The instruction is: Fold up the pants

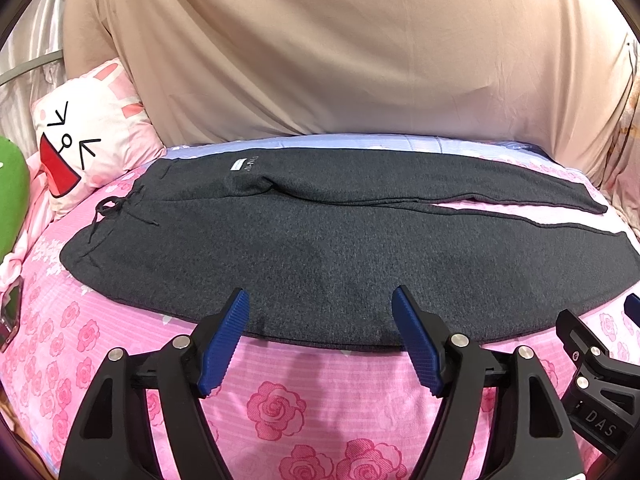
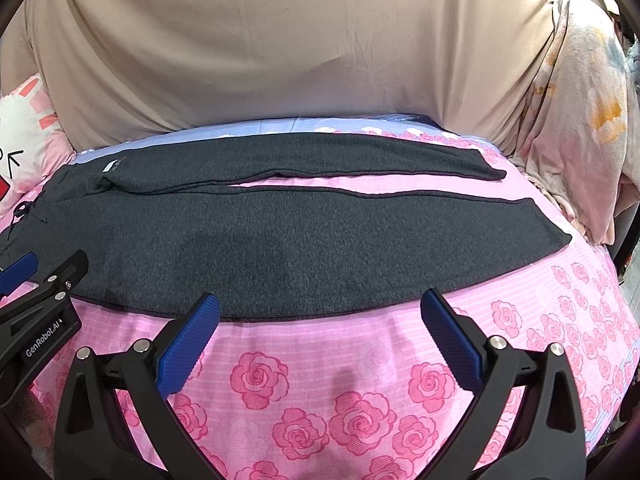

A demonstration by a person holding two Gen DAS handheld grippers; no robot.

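Dark grey pants (image 1: 320, 240) lie flat across the pink rose bedspread (image 1: 304, 392), waistband and drawstring (image 1: 108, 210) to the left, both legs running right with a narrow gap between them. My left gripper (image 1: 320, 300) hovers just above the near edge of the front leg, jaws wide and nothing between the blue pads. In the right wrist view the same pants (image 2: 300, 236) spread out ahead, and my right gripper (image 2: 320, 304) stands open over their near hem edge. The left gripper's body (image 2: 36, 312) shows at that view's left side.
A beige sheet (image 1: 340, 52) drapes behind the bed. A white and pink cartoon pillow (image 1: 88, 136) and a green plush (image 1: 12, 192) sit at the left. A floral blanket (image 2: 576, 128) hangs at the right. A phone-like object (image 1: 10, 312) lies at the bed's left edge.
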